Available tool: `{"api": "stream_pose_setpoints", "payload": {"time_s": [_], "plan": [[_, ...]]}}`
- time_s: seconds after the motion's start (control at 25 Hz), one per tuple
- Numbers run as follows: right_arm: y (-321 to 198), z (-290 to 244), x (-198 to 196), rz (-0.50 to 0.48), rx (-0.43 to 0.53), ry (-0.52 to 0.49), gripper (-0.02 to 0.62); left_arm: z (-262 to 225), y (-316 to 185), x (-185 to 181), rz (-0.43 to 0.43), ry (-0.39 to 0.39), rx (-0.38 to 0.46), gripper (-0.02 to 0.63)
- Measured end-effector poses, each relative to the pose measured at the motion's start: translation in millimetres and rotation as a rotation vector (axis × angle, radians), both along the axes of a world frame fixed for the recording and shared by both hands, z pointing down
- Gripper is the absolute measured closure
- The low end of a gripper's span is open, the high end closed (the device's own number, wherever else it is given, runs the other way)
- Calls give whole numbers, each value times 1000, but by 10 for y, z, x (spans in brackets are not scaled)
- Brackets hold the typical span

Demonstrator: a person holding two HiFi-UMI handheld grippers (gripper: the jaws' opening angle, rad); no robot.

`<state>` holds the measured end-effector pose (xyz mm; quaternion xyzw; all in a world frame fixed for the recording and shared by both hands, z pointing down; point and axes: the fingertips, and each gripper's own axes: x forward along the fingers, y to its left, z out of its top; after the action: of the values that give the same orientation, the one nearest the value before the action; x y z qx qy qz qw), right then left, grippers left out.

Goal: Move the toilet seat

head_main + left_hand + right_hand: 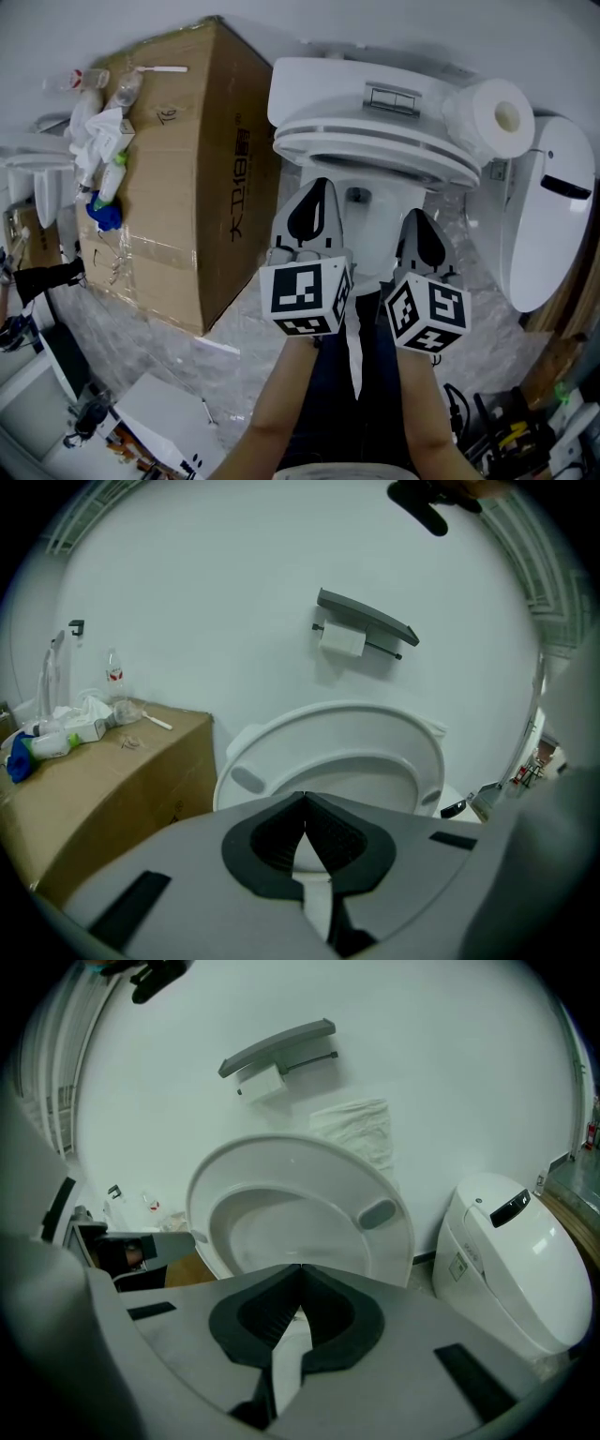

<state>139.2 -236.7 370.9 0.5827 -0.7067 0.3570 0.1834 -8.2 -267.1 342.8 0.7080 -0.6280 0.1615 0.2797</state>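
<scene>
**A:** Where is the toilet seat found?

**B:** It is seen raised and tipped back toward the cistern. Its long axis stands nearly upright, ahead of and above both tools.

**A:** How is the left hand-held gripper set?

**B:** Its jaws are pressed together and nothing is held. It is placed farther forward, so nearer the seat.

**A:** And the right hand-held gripper?

**B:** It is likewise closed and empty, and is placed slightly back. Either a seat already lifted or one yet to be lowered is fitted by this.

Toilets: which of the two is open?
The middle toilet, beside the cardboard box: its seat stands raised. The right-hand toilet is closed.
</scene>
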Motion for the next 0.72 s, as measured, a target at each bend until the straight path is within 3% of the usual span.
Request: {"api": "stream_pose_setpoints", "payload": {"time_s": [0.72], "plan": [[585,-188,-430,-26,29,3,578,4,738,-183,46,22,-16,591]]}}
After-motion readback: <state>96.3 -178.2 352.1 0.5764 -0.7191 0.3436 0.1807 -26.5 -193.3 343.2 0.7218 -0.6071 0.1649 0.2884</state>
